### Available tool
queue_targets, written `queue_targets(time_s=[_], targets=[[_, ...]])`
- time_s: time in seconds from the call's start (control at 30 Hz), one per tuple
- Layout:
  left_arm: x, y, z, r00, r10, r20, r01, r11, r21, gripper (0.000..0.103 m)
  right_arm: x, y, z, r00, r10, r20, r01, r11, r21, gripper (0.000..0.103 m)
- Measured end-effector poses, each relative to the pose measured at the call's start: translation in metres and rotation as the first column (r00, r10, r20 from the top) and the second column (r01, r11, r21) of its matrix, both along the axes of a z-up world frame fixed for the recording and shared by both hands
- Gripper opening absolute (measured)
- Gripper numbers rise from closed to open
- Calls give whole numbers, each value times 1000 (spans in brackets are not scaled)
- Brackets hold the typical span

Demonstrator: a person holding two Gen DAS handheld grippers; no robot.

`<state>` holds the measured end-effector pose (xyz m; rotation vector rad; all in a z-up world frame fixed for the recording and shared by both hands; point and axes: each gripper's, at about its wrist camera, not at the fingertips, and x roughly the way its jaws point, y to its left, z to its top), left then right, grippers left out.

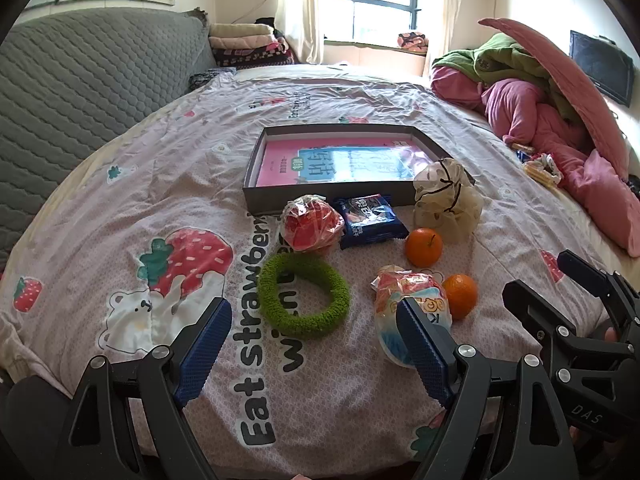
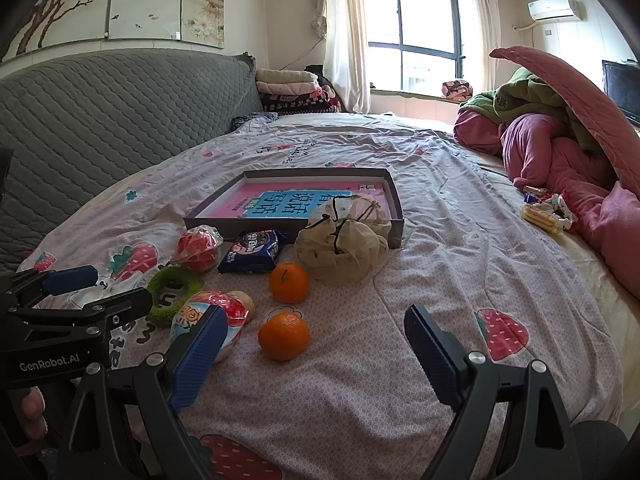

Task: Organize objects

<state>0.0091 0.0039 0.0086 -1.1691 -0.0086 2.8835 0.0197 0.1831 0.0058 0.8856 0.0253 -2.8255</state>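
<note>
On the strawberry-print bedspread lie a green fuzzy ring [image 1: 280,300] [image 2: 172,290], a red wrapped snack [image 1: 312,222] [image 2: 198,248], a blue packet [image 1: 368,220] [image 2: 254,254], a colourful snack bag [image 1: 404,292] [image 2: 208,312], two oranges [image 1: 424,246] [image 2: 284,336] and a beige mesh pouch [image 1: 448,196] [image 2: 340,248]. Behind them stands a shallow grey box [image 1: 256,172] [image 2: 394,208] holding a pink and blue book. My left gripper [image 1: 311,308] [image 2: 104,290] hovers open short of the ring. My right gripper [image 2: 316,316] [image 1: 544,280] is open near the closer orange, holding nothing.
A grey quilted headboard [image 1: 80,92] rises on the left. Pink and green bedding [image 1: 540,92] is heaped at the right, with snack wrappers [image 2: 544,208] beside it. Folded blankets [image 2: 292,88] and a window [image 2: 416,36] are at the far end.
</note>
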Motion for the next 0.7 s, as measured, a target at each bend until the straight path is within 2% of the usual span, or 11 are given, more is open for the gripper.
queue_targets(time_s=[0.7], targets=[[-3, -13, -4, 999, 19, 33, -19, 1000, 9, 85, 4, -7, 3, 1000, 15, -13, -15, 1000, 10, 90]])
